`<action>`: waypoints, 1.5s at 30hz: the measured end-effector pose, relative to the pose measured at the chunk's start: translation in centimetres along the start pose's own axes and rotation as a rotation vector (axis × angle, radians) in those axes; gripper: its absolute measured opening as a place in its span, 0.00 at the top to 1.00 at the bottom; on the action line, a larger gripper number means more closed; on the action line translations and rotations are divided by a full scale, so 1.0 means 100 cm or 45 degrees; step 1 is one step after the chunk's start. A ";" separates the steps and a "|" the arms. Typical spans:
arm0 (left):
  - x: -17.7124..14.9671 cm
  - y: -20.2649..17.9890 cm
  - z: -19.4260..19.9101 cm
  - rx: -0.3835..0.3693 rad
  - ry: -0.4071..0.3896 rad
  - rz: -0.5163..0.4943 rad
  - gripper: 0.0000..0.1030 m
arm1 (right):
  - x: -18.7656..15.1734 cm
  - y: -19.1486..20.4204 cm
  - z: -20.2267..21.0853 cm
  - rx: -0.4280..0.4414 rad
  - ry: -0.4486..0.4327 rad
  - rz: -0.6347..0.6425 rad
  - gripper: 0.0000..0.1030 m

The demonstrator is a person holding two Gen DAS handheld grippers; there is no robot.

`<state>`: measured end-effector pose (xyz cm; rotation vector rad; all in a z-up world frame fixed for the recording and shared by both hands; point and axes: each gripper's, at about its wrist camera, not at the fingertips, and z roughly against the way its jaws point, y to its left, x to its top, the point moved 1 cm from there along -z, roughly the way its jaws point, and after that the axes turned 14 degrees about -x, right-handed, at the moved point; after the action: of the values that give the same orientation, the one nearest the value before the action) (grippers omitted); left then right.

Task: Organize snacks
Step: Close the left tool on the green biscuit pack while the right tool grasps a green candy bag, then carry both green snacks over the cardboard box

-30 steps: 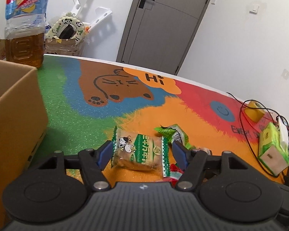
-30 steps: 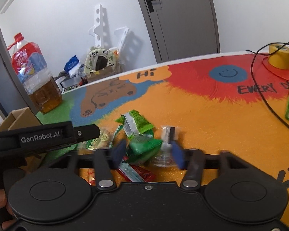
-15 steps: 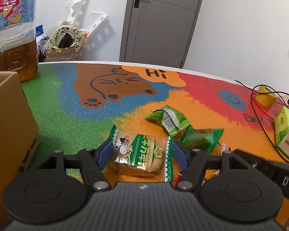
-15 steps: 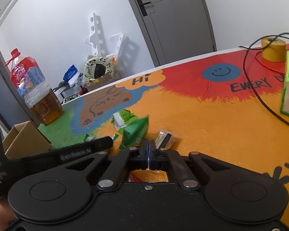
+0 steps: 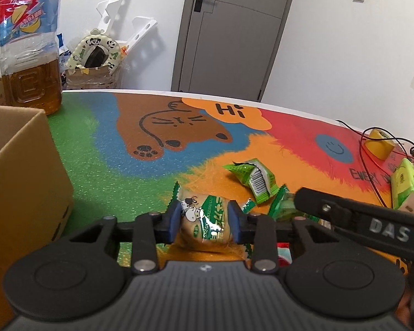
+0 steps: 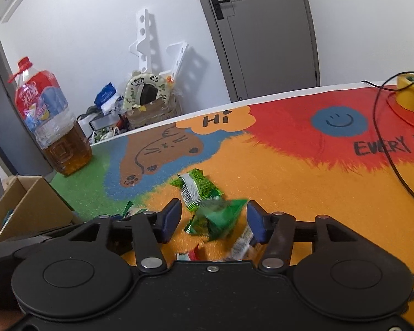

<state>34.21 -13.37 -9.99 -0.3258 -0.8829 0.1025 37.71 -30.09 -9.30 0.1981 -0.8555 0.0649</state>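
While the left claw (image 5: pixel 204 222) grips the cow-print bun packet (image 5: pixel 204 224) above the desk (image 5: pixel 110 149), the right claw (image 6: pixel 212 220) gapes around a green packet (image 6: pixel 216 219); next, probably carry the bun to the cardboard box (image 5: pixel 22 171).

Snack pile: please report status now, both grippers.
Left gripper shut on cow-print snack. Right gripper open around green packet, not gripping. Cardboard box left, path unobstructed.

Both wrist cameras are looking low and close across the mat (image 5: pixel 234 149) toward the door (image 6: pixel 265 30), sharing the green packets (image 5: pixel 255 179).
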 end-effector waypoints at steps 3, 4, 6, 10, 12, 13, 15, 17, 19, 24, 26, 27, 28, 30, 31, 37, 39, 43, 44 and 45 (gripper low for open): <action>0.001 0.005 0.002 0.006 0.003 0.010 0.65 | 0.000 0.005 -0.011 -0.016 0.030 0.025 0.48; 0.002 0.006 0.002 0.005 0.005 0.013 0.64 | -0.001 0.006 -0.015 -0.023 0.040 0.030 0.50; 0.003 0.008 0.004 -0.002 0.015 0.024 0.63 | -0.004 0.005 -0.021 -0.011 0.071 0.021 0.63; 0.006 0.007 0.009 -0.025 -0.006 0.026 0.47 | -0.007 0.004 -0.016 -0.004 0.054 0.012 0.69; 0.006 0.003 0.009 -0.037 -0.022 0.018 0.34 | -0.007 0.001 -0.012 -0.004 0.036 -0.003 0.70; 0.005 0.002 0.009 -0.035 -0.028 0.012 0.29 | -0.007 -0.001 -0.010 -0.009 0.027 -0.012 0.70; 0.004 0.000 0.007 -0.031 -0.031 0.004 0.25 | -0.007 -0.006 -0.007 -0.028 0.016 -0.028 0.70; 0.002 -0.001 0.002 -0.007 -0.008 -0.003 0.25 | -0.009 -0.012 -0.003 -0.030 0.012 -0.046 0.70; 0.000 -0.001 -0.002 0.007 0.006 -0.009 0.25 | -0.010 -0.015 0.002 -0.030 0.000 -0.057 0.70; -0.006 -0.007 -0.009 0.052 0.021 -0.071 0.23 | -0.012 -0.020 0.012 -0.047 -0.020 -0.072 0.70; -0.008 -0.007 -0.011 0.078 0.038 -0.086 0.24 | -0.014 -0.022 0.015 -0.048 -0.022 -0.082 0.70; -0.009 -0.006 -0.012 0.093 0.043 -0.085 0.24 | -0.015 -0.022 0.016 -0.048 -0.022 -0.084 0.70; -0.011 -0.004 -0.014 0.113 0.055 -0.078 0.28 | -0.016 -0.022 0.017 -0.047 -0.024 -0.082 0.70; -0.014 -0.003 -0.012 0.147 0.037 -0.099 0.38 | -0.018 -0.021 0.020 -0.048 -0.028 -0.078 0.70; -0.015 -0.003 -0.010 0.159 0.032 -0.101 0.47 | -0.019 -0.021 0.022 -0.047 -0.031 -0.078 0.70; -0.013 -0.006 0.011 0.109 0.008 -0.060 0.50 | -0.020 -0.022 0.037 -0.042 -0.053 -0.082 0.70; -0.011 -0.010 0.020 0.086 -0.003 -0.046 0.50 | -0.020 -0.020 0.042 -0.039 -0.060 -0.080 0.70; -0.007 -0.020 0.044 0.066 -0.048 -0.062 0.50 | -0.021 -0.017 0.055 -0.027 -0.084 -0.073 0.70; -0.005 -0.022 0.048 0.064 -0.056 -0.060 0.50 | -0.021 -0.015 0.058 -0.025 -0.089 -0.069 0.70; -0.004 -0.024 0.053 0.062 -0.063 -0.056 0.50 | -0.021 -0.014 0.061 -0.024 -0.094 -0.067 0.70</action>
<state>29.73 -14.44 -6.41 -0.2589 -0.9349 0.0917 32.06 -32.66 -7.18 0.2063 -0.9236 0.0001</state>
